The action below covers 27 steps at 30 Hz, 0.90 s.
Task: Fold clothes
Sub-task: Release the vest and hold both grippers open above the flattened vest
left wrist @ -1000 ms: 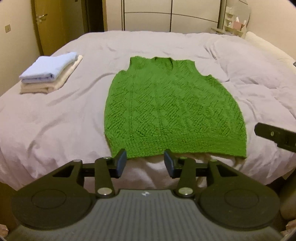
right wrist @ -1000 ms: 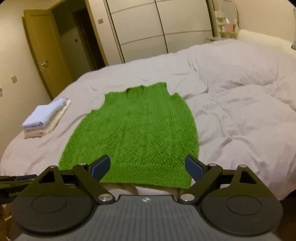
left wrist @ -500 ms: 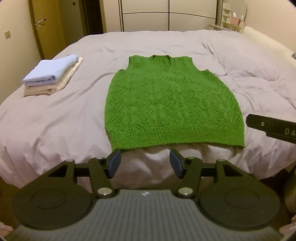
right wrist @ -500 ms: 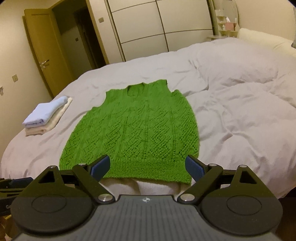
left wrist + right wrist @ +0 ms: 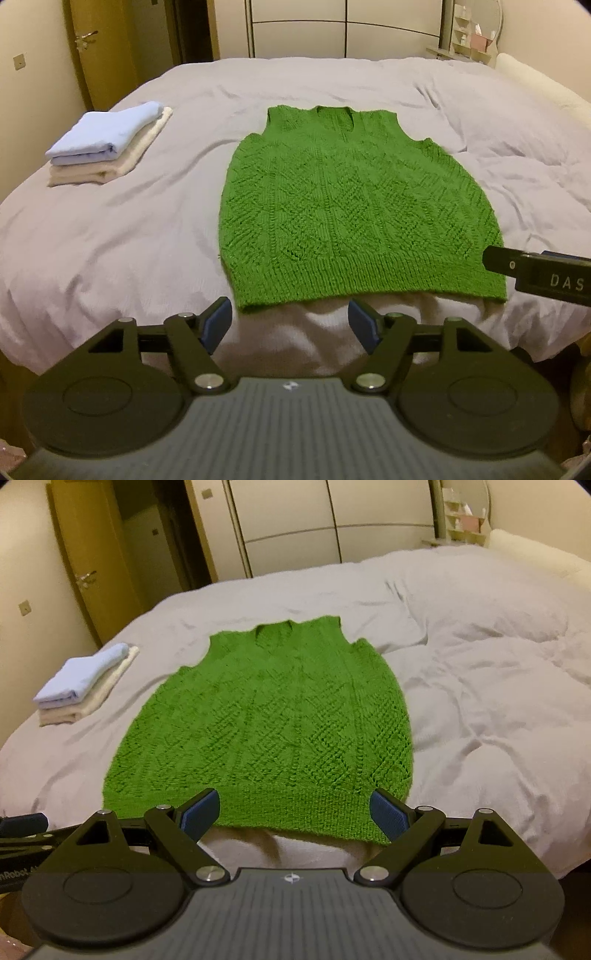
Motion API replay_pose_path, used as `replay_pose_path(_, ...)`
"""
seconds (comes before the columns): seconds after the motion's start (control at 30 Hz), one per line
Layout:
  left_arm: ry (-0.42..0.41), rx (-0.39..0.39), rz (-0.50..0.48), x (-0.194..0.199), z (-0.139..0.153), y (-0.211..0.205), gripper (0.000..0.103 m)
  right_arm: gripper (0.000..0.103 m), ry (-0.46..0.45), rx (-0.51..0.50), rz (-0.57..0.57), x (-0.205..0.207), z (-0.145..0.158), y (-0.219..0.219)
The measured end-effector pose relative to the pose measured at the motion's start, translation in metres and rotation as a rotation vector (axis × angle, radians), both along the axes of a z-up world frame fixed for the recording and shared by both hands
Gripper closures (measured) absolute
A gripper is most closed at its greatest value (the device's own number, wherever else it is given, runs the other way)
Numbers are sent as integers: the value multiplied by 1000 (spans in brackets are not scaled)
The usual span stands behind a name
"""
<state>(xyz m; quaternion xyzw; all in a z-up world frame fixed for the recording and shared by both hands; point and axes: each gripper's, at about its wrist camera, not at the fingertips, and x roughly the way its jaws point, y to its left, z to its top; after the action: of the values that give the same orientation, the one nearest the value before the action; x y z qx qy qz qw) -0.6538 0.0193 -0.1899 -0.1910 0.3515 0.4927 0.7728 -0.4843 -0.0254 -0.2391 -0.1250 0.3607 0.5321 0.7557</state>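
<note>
From my left camera I see the green knitted vest (image 5: 354,206) spread flat on the bed (image 5: 110,236), neck toward the far wardrobe (image 5: 343,27), hem toward me. My left gripper (image 5: 290,325) sits just short of the hem's left corner; its jaws are opening, with only bedcover between the blue pads (image 5: 216,325), nothing gripped. A pale patch of fabric shows just under the hem; I cannot tell whether it is part of the bedcover or something else.

My right gripper (image 5: 295,814) stands wide apart over the hem's right half, pads not pressing on the knit. Its right pad covers part of the hem's right corner, so I cannot see that corner fully.

A stack of folded clothes (image 5: 107,147) lies well apart on the left of the bed, light blue on cream. In the left view a black bar of the other gripper cuts in at the right edge, lettering cropped. The shelf (image 5: 472,40) by the far wall holds small items too blurred to name. The door (image 5: 88,565) at the left stands partly cut off.
</note>
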Motion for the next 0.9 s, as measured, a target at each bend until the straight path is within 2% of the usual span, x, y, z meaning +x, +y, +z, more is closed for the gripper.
replay_pose_path(0.13, 3, -20, -4, 6, -8, 22, 32, 13, 10, -41, -22, 12, -12, 14)
replay_pose_path(0.53, 7, -112, -31, 42, -50, 116, 32, 13, 22, -165, -54, 59, -51, 88)
replay_pose_path(0.7, -15, -139, -75, 58, -57, 146, 32, 13, 15, -182, -55, 75, -59, 111)
replay_pose_path(0.9, -52, -115, -117, 65, -51, 163, 32, 13, -3, -138, -77, 93, -53, 110)
